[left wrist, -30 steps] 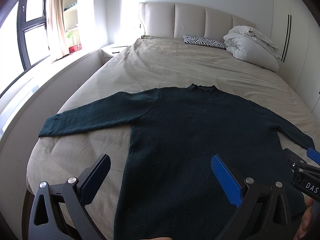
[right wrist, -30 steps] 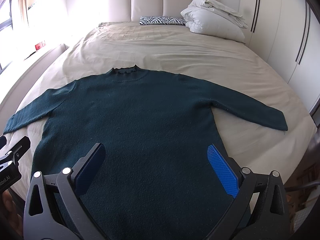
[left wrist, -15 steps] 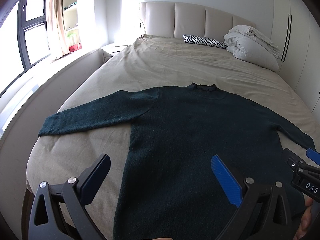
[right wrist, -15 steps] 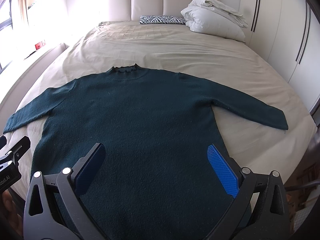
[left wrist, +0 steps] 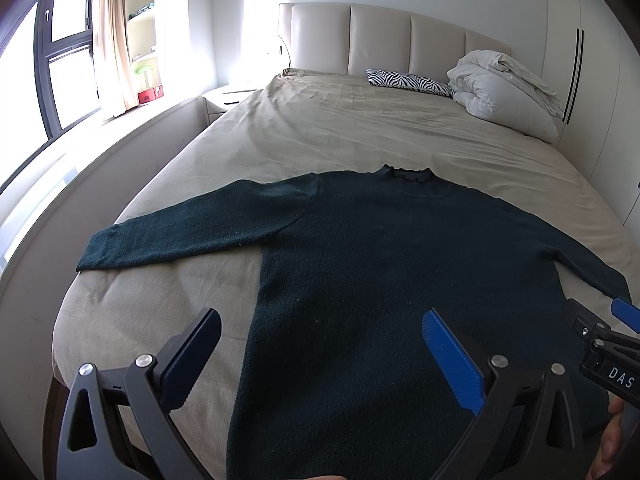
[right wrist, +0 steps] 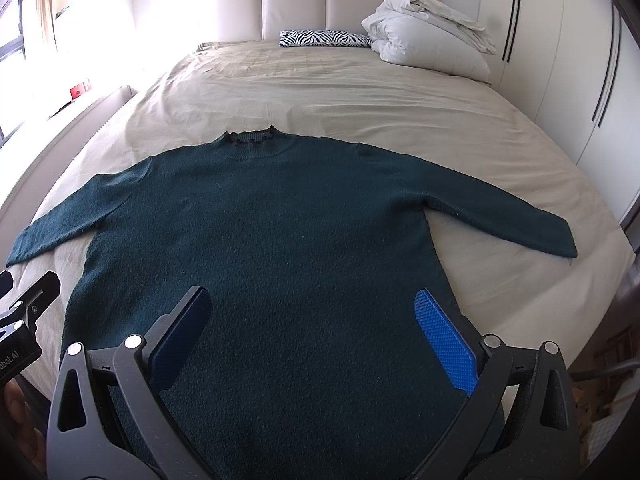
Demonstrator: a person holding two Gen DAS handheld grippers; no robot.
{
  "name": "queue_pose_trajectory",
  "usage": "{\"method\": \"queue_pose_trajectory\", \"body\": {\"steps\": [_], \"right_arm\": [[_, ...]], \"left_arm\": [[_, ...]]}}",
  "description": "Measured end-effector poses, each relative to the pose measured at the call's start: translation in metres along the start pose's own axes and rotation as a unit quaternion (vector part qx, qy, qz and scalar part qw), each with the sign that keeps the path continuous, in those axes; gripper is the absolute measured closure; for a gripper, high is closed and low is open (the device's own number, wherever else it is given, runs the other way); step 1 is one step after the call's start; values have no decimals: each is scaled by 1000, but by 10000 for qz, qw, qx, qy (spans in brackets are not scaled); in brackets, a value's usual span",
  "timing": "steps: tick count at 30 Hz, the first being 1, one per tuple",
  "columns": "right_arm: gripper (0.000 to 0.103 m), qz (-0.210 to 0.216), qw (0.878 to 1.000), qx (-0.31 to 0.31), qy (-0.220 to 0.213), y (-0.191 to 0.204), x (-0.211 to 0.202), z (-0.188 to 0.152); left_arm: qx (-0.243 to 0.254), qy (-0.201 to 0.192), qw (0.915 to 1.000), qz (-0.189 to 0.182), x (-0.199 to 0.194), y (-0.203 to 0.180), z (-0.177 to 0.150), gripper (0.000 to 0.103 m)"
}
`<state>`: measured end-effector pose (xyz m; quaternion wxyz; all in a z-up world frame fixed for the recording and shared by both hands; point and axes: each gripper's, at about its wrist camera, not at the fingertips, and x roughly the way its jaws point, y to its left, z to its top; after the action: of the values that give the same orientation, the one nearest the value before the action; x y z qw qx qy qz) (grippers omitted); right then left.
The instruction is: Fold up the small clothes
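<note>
- I see the wide beige-sheeted bed (right wrist: 360, 92) filling both views.
- The dark green knit sweater (right wrist: 280, 240) lies flat on it, collar at 12 o'clock, sleeves spread.
- My left claw (left wrist: 320, 360) and right claw (right wrist: 312, 336) gape wide, empty, over its hem.

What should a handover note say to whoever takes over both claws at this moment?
Left claw: open, empty, above the sweater's lower left side.
Right claw: open, empty, above the lower middle of the sweater.
Dark green sweater: flat on the bed, collar toward the headboard, both sleeves spread out.
Done: sweater laid out; no fold made.
Left: fold the sleeves in, then fold the body, probably starting with a sleeve.
</note>
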<state>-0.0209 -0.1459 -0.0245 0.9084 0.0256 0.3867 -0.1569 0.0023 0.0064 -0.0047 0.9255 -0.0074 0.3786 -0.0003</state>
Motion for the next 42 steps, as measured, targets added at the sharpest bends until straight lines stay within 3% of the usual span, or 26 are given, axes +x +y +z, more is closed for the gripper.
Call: {"method": "queue_pose_trajectory", "body": {"steps": [30, 42], "right_arm": [[0, 11, 10000, 14, 52, 2, 7, -14], [0, 89, 9995, 201, 206, -12, 23, -8]], "left_arm": [[-1, 49, 10000, 26, 6, 0, -9, 0], [296, 70, 9995, -7, 17, -16, -12, 0]]}}
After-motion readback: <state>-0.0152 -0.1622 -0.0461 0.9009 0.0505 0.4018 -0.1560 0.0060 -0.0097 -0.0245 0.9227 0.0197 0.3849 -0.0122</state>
